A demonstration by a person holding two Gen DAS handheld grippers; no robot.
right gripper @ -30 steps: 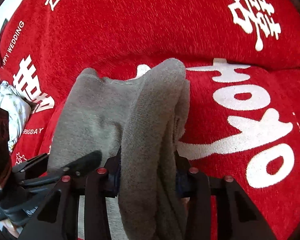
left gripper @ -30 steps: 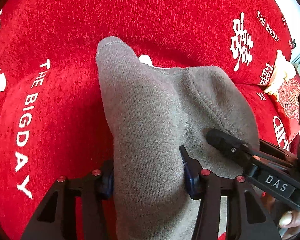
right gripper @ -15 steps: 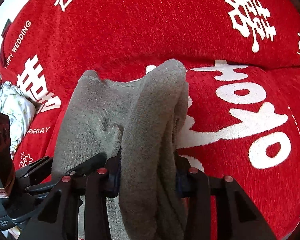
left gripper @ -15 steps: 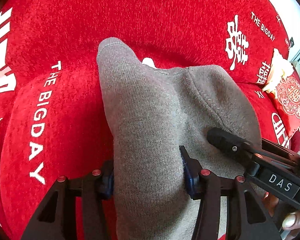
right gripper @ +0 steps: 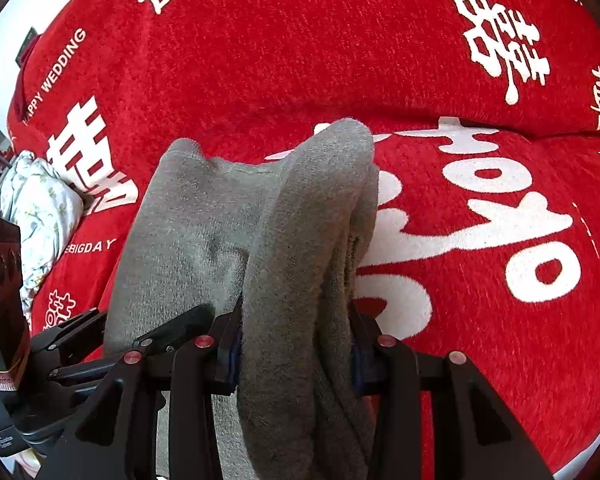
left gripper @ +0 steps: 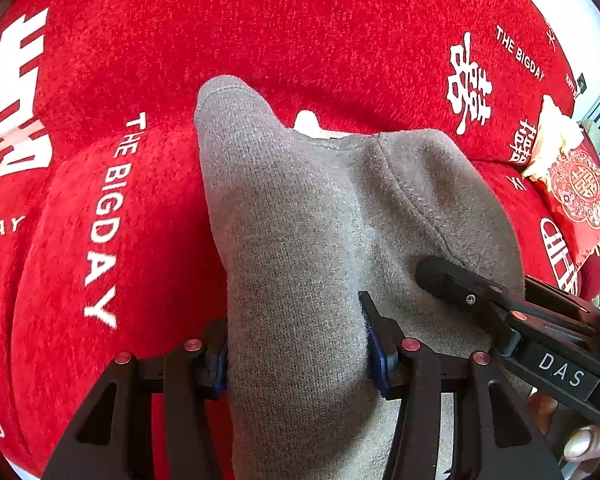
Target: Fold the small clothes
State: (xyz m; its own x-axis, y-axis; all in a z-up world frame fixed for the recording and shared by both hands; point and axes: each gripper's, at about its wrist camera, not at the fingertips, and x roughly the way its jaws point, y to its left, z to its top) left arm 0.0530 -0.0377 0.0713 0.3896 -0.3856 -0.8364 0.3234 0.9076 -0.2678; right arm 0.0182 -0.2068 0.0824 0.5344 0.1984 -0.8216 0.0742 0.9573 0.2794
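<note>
1. Holding the grey garment (left gripper: 300, 240) with both tools, we keep it lifted above the red cover (left gripper: 300, 20), and only its far end hangs near the cloth.
2. We see our left gripper (left gripper: 296, 348) pinching a thick bunch of the grey knit; the blue pads (left gripper: 376, 356) press into the fabric from both sides.
3. We see our right gripper (right gripper: 296, 352) also clamped on the garment (right gripper: 300, 260), where several soft layers are gathered between its two black fingers.
4. In the left wrist view the right tool (left gripper: 540, 344) comes in from the lower right side, with the letters DAS on its body, and it lies against the same grey piece.
5. In the right wrist view the left tool (right gripper: 100, 344) shows at the lower left, just beside the garment's edge.
6. We notice a seam line running over the rounded part of the cloth between the two grips.
7. The red cover (right gripper: 300, 40) carries white printing: THE BIGDAY, HAPPY WEDDING and big Chinese signs.
8. A pale flowered cloth (right gripper: 40, 216) lies at the left border of the right view.
9. A red patterned packet (left gripper: 576, 196) rests at the right border of the left view, well apart from the garment.
10. A fingertip of the person (left gripper: 584, 444) appears in the lower right corner under the right tool.
</note>
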